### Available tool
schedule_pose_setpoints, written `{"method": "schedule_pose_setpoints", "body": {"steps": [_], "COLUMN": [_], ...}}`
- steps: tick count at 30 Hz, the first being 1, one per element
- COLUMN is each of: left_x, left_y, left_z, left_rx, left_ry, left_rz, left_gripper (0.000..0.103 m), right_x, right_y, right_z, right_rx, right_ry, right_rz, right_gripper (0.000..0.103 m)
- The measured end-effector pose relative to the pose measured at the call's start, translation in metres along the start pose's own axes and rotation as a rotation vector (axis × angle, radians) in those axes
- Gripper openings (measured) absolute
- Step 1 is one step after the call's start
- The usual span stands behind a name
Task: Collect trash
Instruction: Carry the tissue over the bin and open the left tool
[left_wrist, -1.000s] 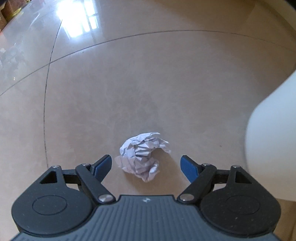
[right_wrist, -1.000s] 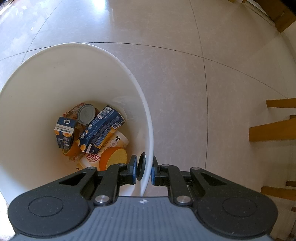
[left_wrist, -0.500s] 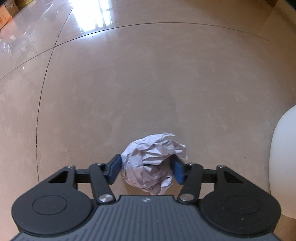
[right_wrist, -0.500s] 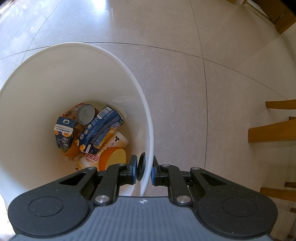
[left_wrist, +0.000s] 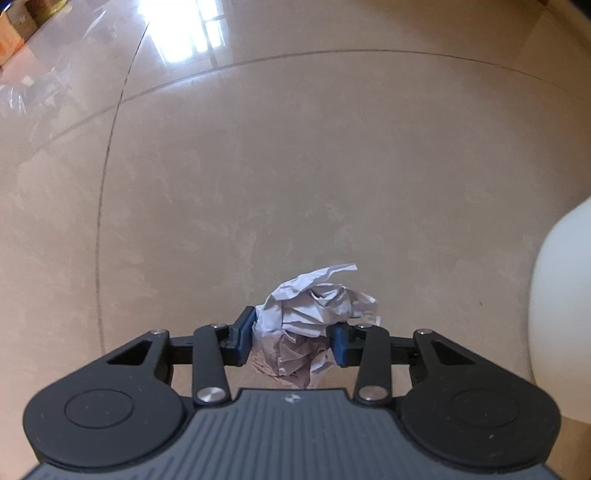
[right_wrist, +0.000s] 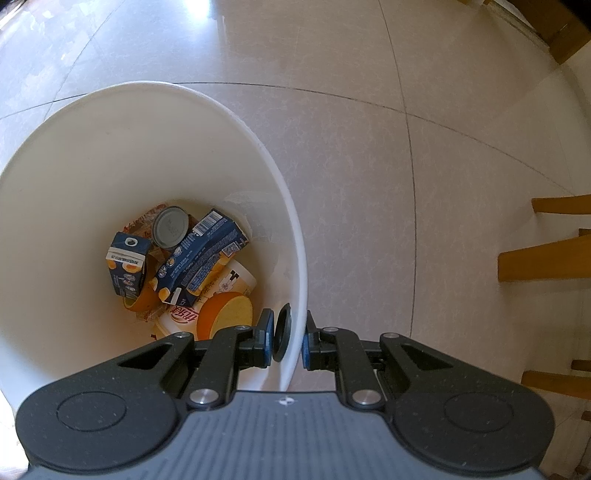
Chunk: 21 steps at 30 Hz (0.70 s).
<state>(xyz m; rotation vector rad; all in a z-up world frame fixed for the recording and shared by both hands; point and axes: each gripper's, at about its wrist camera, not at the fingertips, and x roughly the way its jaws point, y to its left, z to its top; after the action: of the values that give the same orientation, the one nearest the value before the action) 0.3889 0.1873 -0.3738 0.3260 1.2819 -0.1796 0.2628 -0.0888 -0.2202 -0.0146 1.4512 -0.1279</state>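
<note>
Left gripper (left_wrist: 291, 341) down around paper ball (left_wrist: 314, 317)

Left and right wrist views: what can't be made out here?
- Underside of the crumpled paper, left wrist view: the left gripper body covers it, so floor contact is unclear.
- White bin, left wrist view: cut off by the right edge.
- Bin wall near the right gripper, right wrist view: hidden below the gripper body.
- Yellow cup and trash beneath the blue carton: partly covered.
- Carton print: too small.
</note>
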Motion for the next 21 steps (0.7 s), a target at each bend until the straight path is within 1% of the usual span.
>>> {"method": "schedule_pose_setpoints", "body": {"steps": [4,8,11,16,19,21], "left_x": [-0.03,-0.071,-0.114,-0.179,-0.218,-0.243], "left_y": [-0.007,-0.013,-0.023,-0.044,-0.06,-0.074], "left_z": [0.003,0.007,0.01,0.014,0.018,0.02], "left_rx": [0.045,0.063,0.126,0.191,0.248,0.283], "left_ry": [-0.002,0.012,-0.006,0.01,0.011,-0.004], "left_rz": [0.001,-0.027,-0.03,-0.051,-0.062,-0.083], "left_gripper": [0.039,0.039,0.039,0.039,0.039,0.039], "right_x": [0.003,0.003,0.004,0.004,0.004,0.004], "right_y": [-0.002,0.0,-0.002,-0.002,-0.001,0.001], "right_z": [0.0,0.0,0.001,0.002,0.001,0.0], "right_rx": [0.009,0.007,0.022,0.027,0.019,0.014], "right_ry": [0.014,0.017,0.022,0.022,0.019,0.017], "right_rz": [0.013,0.006,0.012,0.008,0.001,-0.001], "right_gripper": [0.016,0.016,0.016,0.016,0.016,0.016]}}
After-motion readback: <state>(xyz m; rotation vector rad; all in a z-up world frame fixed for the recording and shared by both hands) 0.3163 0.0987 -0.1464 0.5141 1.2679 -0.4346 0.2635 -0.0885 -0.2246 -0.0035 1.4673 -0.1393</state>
